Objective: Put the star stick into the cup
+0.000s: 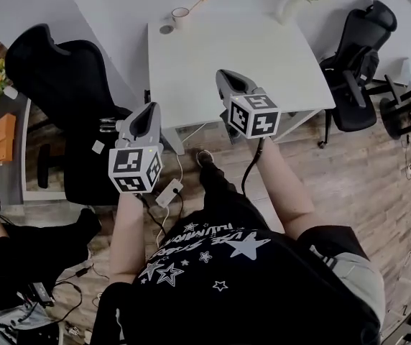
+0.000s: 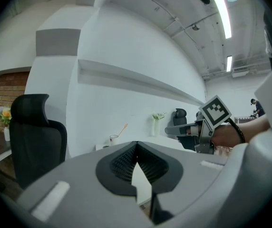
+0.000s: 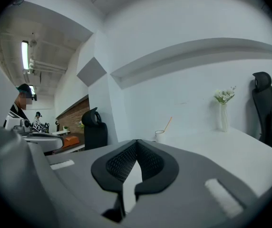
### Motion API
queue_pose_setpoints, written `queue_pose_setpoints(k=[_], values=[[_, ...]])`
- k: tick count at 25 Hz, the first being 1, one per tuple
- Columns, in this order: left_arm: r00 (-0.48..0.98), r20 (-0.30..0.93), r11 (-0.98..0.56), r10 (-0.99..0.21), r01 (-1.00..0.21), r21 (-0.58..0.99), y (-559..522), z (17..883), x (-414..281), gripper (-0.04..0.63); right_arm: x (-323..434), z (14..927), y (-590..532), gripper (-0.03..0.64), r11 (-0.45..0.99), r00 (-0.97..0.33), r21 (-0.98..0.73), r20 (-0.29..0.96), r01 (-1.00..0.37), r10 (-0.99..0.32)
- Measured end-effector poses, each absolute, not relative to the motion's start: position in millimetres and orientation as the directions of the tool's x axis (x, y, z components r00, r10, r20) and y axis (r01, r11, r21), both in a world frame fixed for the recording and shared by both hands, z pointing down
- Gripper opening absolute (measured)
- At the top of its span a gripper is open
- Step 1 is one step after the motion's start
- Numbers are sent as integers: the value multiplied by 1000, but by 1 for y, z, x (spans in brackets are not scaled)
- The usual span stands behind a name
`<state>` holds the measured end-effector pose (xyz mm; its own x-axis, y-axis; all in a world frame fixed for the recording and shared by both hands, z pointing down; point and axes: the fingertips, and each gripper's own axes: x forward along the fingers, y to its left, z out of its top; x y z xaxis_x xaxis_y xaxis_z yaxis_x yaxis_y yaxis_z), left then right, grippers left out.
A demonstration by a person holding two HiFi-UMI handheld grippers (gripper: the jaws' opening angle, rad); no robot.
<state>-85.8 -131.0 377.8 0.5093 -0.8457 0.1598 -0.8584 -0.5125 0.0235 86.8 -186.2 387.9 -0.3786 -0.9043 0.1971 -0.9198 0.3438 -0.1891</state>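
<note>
White bench (image 1: pixel 213 63) against a white wall, wood floor (image 1: pixel 363 171) below. Cup (image 1: pixel 180 16) sits at the far left corner of the bench with the star stick (image 1: pixel 199 3) standing in it, leaning out over the rim to the right. Small round thing (image 1: pixel 166 29) just beside the cup, can't tell what it is. Vase with flowers (image 1: pixel 292 0) at the far right corner, well apart from the cup.

Around: black chair (image 1: pixel 58 85) left of the bench, another black chair (image 1: pixel 360 60) on the right. Power strip (image 1: pixel 168 192) and cables on the floor by my feet. Another person (image 1: pixel 19 243) at lower left.

Bench top between me and the cup has nothing on it.

Left gripper (image 1: pixel 150 111): jaws closed tip to tip, nothing between them. It's short of the bench, over the floor near the left chair.

Right gripper (image 1: pixel 228 78): jaws closed too, empty. It's over the near edge of the bench, further forward than the left one. Cable hangs off it.

Both forearms stretched forward, both grippers pointed toward the far wall, cup well ahead of both.
</note>
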Motion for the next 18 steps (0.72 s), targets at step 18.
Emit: queue_pose_setpoints(k=[18], values=[[529,128,-532,-839,-847,18,-58,369,-96,3,69,377,-93,15,364,-388,-156,168,-918,-906]])
